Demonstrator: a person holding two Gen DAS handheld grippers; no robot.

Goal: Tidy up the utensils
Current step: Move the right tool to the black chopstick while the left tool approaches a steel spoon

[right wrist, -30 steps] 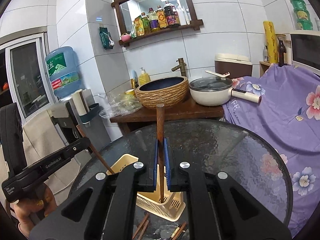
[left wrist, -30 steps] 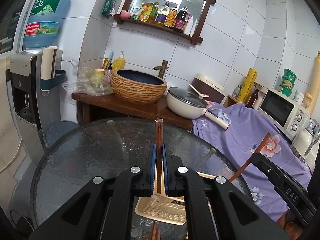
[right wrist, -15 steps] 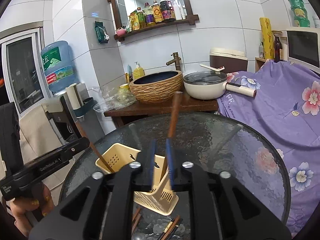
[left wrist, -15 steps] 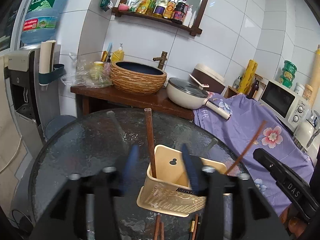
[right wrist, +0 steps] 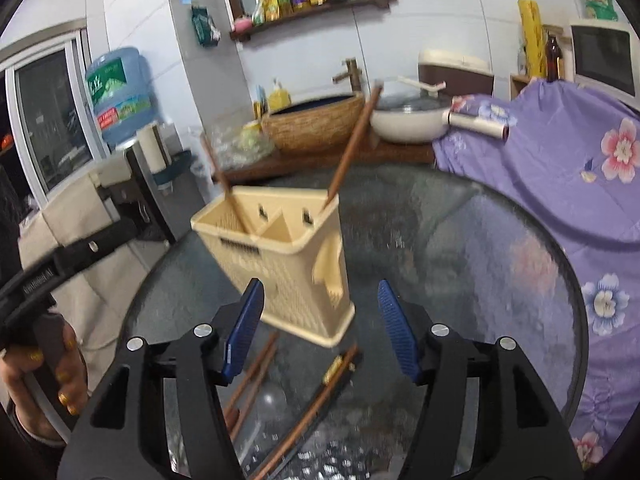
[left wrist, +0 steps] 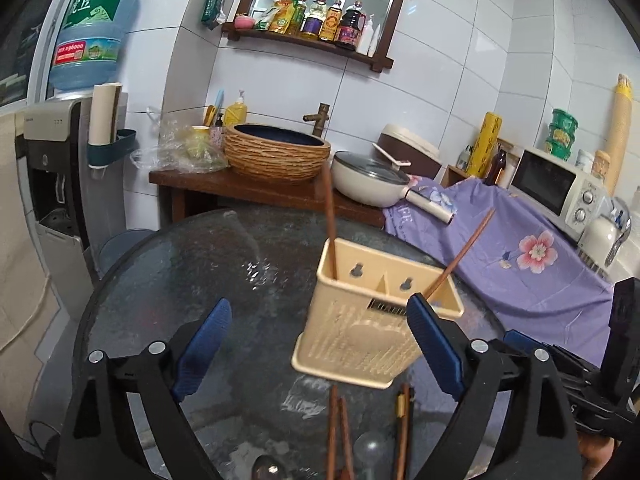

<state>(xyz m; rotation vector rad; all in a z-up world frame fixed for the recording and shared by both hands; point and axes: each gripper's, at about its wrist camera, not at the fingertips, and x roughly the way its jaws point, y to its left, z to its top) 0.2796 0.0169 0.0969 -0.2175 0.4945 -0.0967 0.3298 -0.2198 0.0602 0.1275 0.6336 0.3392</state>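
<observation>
Both chopsticks (left wrist: 330, 220) now stand in the holder (left wrist: 372, 328); left gripper (left wrist: 320, 344) and right gripper (right wrist: 320, 328), jaws opening and empty, should back off cleanly before reaching for the table's chopsticks

One utensil holder (right wrist: 276, 256), two chopsticks (right wrist: 352, 140) standing in it, four lying on the table.

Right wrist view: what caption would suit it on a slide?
Opening right hand-held gripper above a cream utensil holder with two chopsticks standing inside.
</observation>
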